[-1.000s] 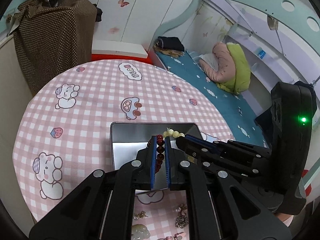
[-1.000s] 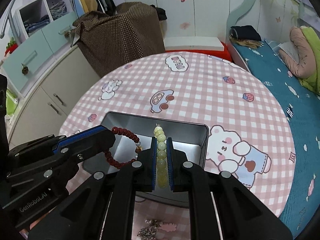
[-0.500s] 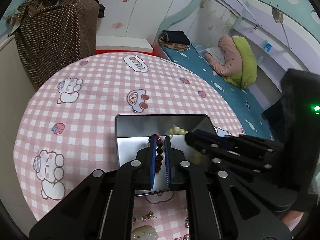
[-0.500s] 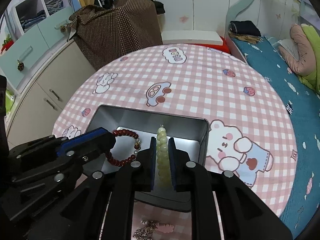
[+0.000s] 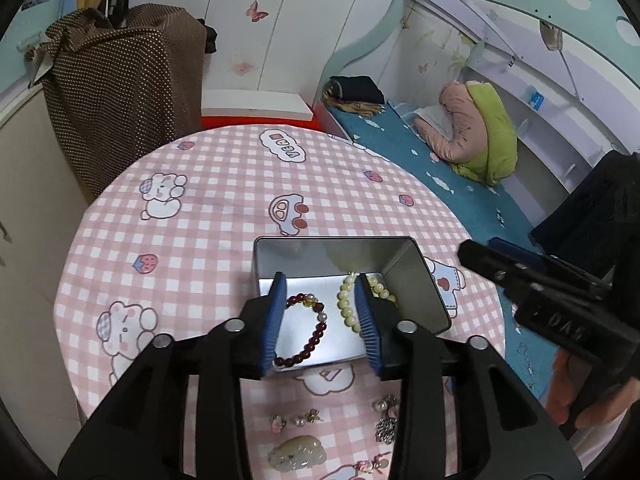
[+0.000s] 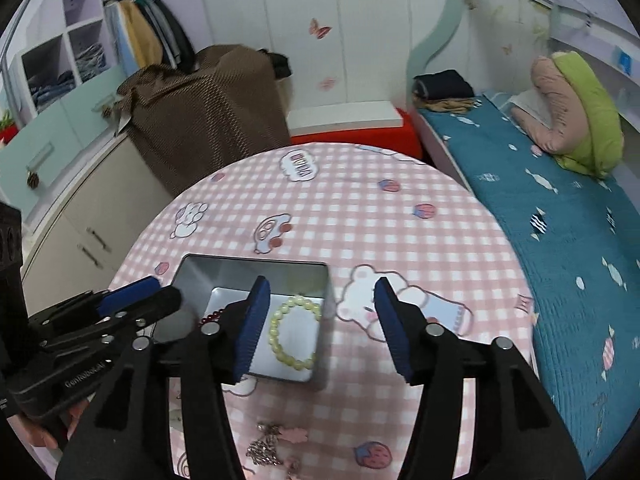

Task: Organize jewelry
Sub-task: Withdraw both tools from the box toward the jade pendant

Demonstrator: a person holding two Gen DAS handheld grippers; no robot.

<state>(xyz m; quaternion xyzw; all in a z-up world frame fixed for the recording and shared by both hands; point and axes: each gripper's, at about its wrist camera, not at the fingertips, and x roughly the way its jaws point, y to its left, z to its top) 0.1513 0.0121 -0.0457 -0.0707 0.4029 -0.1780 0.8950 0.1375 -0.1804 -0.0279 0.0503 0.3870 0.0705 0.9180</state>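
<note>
The rectangular silver metal tin [image 5: 416, 280] sits near the round pink-checked worktop [image 5: 208, 216] edge, with bare cloth beyond it. A second ago each gripper pinched a bracelet; now left gripper [image 5: 322, 320] and right gripper [image 6: 324, 326] are spread, empty. The dark red bead bracelet [image 5: 306, 330] and pale yellow bead bracelet [image 6: 294, 338] lie in the tin.

- Red bracelet [image 6: 211, 315], left of centre in the right wrist view: mostly hidden behind the gripper finger.
- Small jewelry [image 5: 297, 421], bottom of the left wrist view: too small to identify.
- Chain [image 6: 265, 451], bottom: partly hidden.
</note>
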